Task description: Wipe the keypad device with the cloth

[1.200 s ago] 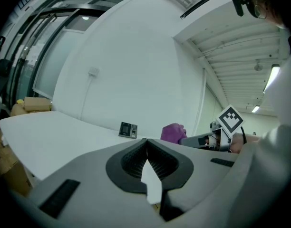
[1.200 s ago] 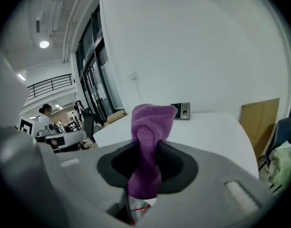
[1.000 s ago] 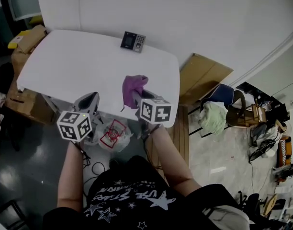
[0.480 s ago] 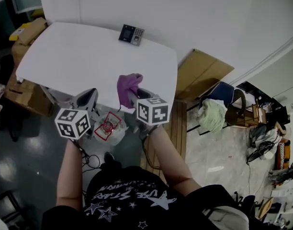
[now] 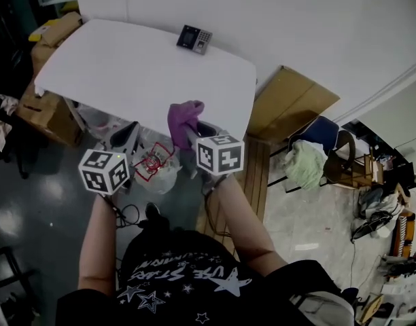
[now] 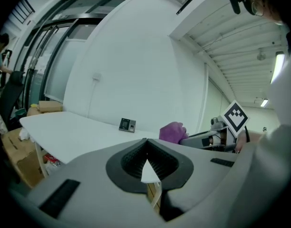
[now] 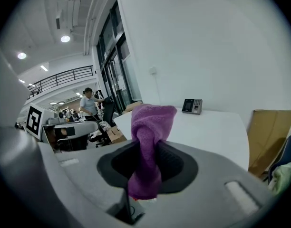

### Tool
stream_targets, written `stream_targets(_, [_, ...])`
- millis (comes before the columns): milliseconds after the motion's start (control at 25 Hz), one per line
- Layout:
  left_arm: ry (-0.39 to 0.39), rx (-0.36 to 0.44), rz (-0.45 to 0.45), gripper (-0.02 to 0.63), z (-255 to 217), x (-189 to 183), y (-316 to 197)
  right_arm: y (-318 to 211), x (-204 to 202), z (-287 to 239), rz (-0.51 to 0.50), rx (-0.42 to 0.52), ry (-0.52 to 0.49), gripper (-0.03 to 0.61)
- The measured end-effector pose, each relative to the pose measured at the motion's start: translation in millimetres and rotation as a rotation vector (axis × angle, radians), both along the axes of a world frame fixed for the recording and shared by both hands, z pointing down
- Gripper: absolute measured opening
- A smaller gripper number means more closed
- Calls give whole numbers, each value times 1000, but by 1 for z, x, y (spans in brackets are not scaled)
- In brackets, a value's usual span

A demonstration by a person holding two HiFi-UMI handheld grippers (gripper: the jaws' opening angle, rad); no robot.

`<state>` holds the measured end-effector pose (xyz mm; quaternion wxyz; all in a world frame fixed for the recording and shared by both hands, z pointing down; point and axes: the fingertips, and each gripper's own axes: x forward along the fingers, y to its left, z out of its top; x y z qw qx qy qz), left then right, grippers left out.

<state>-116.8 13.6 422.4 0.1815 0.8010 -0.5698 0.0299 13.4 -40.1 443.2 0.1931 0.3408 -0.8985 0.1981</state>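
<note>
The right gripper point(image 7: 146, 163) was clamped on the purple cloth point(image 7: 152, 120), with a wad poking out past the tips. The left gripper point(image 6: 146, 156) was pinched shut on nothing, just off the near edge of the table point(image 5: 113, 80). The keypad point(image 5: 195, 39) sat way over at the far edge by the wall. I'd reach across, lead with the wad, and press lightly so the keypad doesn't skid.

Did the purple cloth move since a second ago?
Yes. Held in the right gripper, the purple cloth has pulled back from the keypad device toward the table's near edge.
</note>
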Motion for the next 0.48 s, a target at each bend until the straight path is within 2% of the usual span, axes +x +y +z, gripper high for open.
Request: stream_targets(480, [-43, 5, 6, 6, -8, 36, 53, 51, 16, -14, -61, 25, -4, 95])
